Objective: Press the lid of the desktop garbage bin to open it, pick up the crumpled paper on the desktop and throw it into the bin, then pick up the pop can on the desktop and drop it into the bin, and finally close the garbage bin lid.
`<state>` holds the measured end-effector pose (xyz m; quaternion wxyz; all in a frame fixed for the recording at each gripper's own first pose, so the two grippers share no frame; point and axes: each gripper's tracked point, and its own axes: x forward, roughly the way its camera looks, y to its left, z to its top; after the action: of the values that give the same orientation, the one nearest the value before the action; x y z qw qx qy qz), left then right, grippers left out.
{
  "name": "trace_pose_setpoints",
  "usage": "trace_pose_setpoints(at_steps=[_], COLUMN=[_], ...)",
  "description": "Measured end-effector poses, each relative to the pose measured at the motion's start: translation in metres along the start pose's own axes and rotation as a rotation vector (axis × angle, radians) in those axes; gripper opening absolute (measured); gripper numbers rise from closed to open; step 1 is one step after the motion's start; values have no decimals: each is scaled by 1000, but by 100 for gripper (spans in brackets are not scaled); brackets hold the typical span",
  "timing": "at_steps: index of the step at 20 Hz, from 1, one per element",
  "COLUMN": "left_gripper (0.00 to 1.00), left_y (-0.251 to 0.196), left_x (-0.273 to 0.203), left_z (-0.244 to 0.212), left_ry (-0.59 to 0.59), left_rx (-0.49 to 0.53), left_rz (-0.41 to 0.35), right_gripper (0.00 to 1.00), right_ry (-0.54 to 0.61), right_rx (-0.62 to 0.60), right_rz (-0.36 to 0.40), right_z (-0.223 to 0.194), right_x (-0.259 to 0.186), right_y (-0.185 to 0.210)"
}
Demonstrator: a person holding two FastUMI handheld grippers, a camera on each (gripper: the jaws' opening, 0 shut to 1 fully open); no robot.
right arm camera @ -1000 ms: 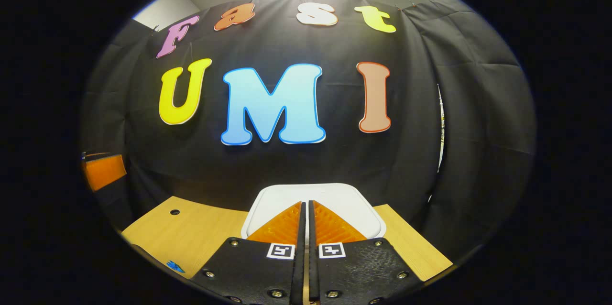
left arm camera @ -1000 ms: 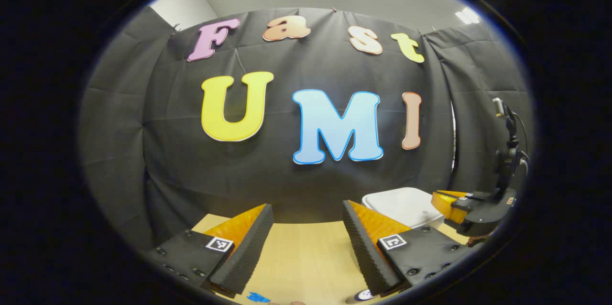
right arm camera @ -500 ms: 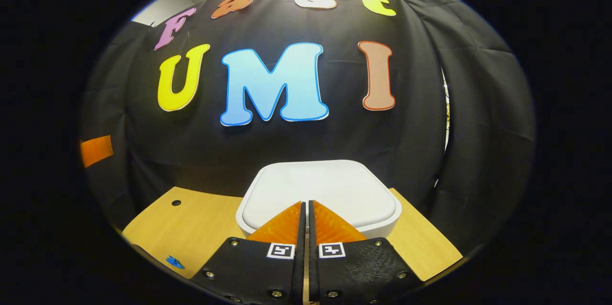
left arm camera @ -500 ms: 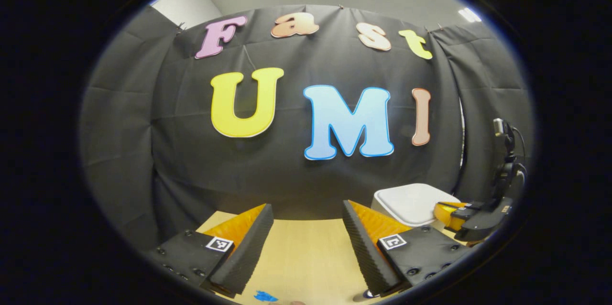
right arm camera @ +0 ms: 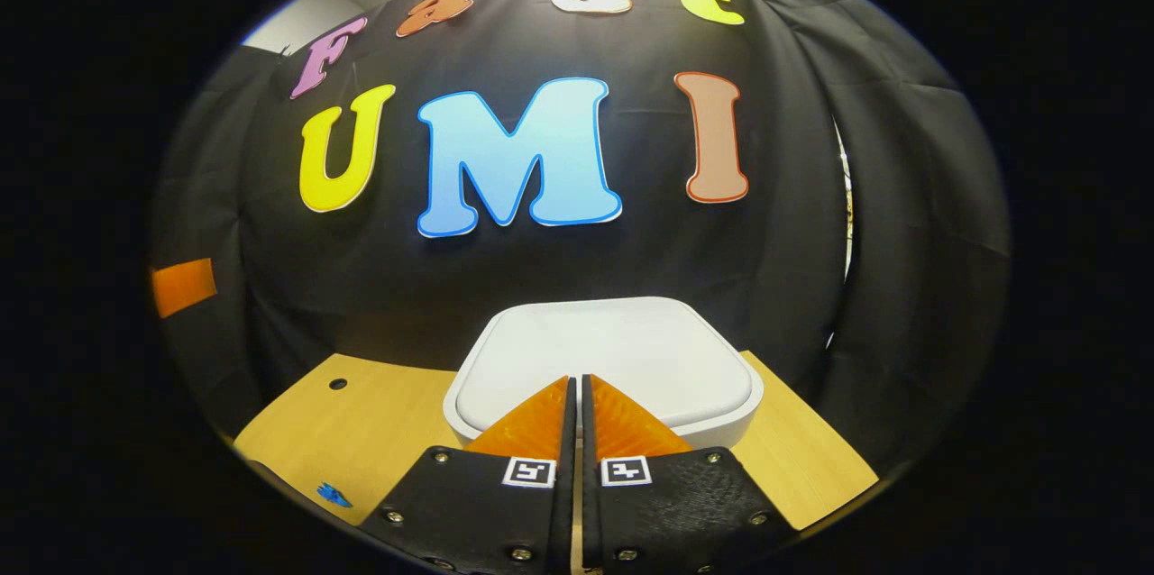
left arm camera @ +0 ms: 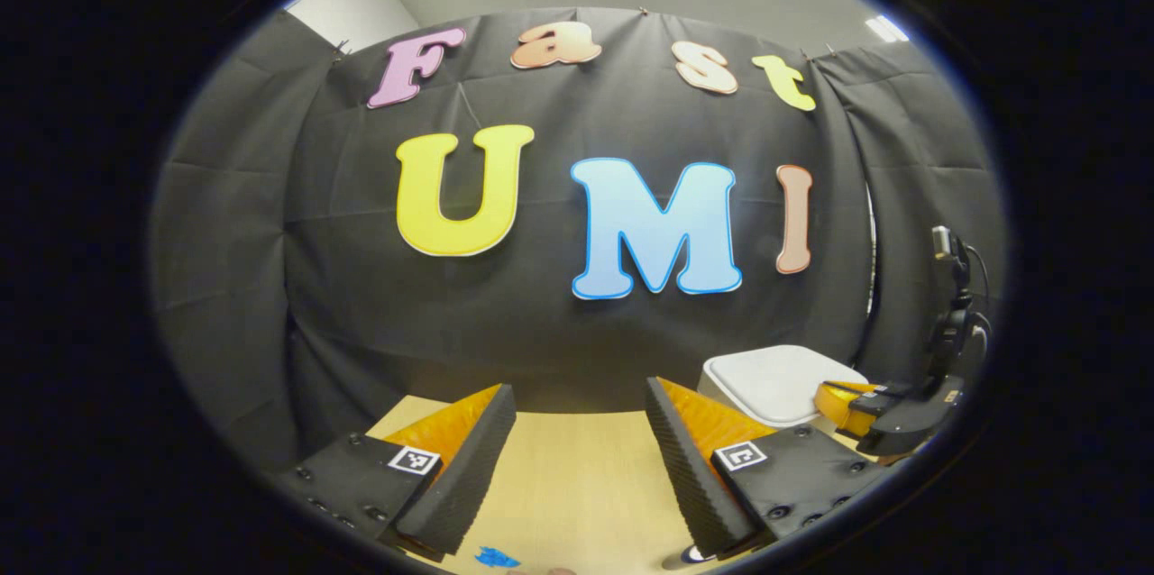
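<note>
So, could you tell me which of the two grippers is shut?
The right gripper, its fingers together over the white bin lid; the left gripper is open.

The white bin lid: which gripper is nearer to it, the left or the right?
Right. The right gripper is at the white bin lid, fingers closed; the left gripper hangs open over the desk, off to the lid's side.

Garbage bin on desktop near back edge, just before cloth wall, lid down. Right gripper directly before bin, tips over lid's near edge. Left gripper well left of bin, over bare desktop.
</note>
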<state>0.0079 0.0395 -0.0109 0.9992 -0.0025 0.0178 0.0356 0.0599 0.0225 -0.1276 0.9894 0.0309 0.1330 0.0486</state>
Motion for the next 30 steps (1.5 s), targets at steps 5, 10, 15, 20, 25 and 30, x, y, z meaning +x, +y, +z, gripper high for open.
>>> trace_pose_setpoints(at_steps=[5, 10, 15, 20, 25, 30], left_gripper=[95, 95, 95, 95, 95, 95], left_y=[-11, -22, -30, -25, -21, -18], left_x=[2, 3, 1, 1, -2, -5], left_z=[-2, -1, 4, 8, 8, 6], left_ry=[4, 1, -9, -19, -19, -18], left_rx=[1, 3, 14, 29, 24, 15], left_rz=[-23, -45, -67, -61, -50, -43], right_gripper=[5, 5, 4, 4, 4, 4], right_ry=[4, 15, -32, -57, -181, -223], right_rx=[-23, 29, 10, -1, -12, 19], right_rz=[20, 38, 43, 24, 23, 15], right_z=[-4, -9, 8, 24, 72, 91], right_x=[0, -1, -2, -9, -27, -33], right_y=[2, -1, 1, 1, 5, -1])
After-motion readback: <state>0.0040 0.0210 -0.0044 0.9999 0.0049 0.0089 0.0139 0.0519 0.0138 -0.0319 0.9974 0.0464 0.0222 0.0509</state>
